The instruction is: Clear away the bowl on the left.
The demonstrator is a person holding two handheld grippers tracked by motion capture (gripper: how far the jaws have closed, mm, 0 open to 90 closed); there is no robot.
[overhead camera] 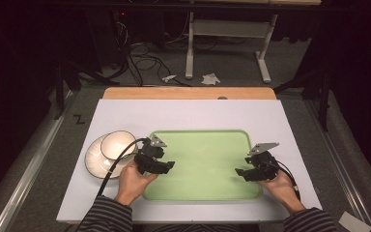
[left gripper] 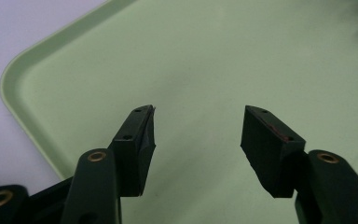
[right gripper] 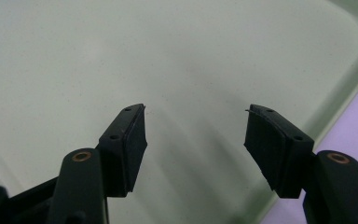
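A pale green tray (overhead camera: 207, 140) lies in the middle of the white table top. My left gripper (overhead camera: 166, 166) hangs over the tray's left edge, open, with nothing between its jaws; the left gripper view shows the gripper (left gripper: 198, 122) above the bare tray floor (left gripper: 205, 56). My right gripper (overhead camera: 240, 172) hovers over the tray's right side, also open and holding nothing, with the gripper (right gripper: 196, 122) above the tray's surface (right gripper: 121, 51). A white cup (overhead camera: 117, 144) stands on a white saucer (overhead camera: 93, 159) just left of the tray, beside my left hand.
The white board (overhead camera: 188, 113) covers a wooden table (overhead camera: 188, 93). A cable (overhead camera: 116, 162) trails from the left gripper across the saucer. Beyond the table stand a white desk frame (overhead camera: 227, 43) and floor cables (overhead camera: 145, 60).
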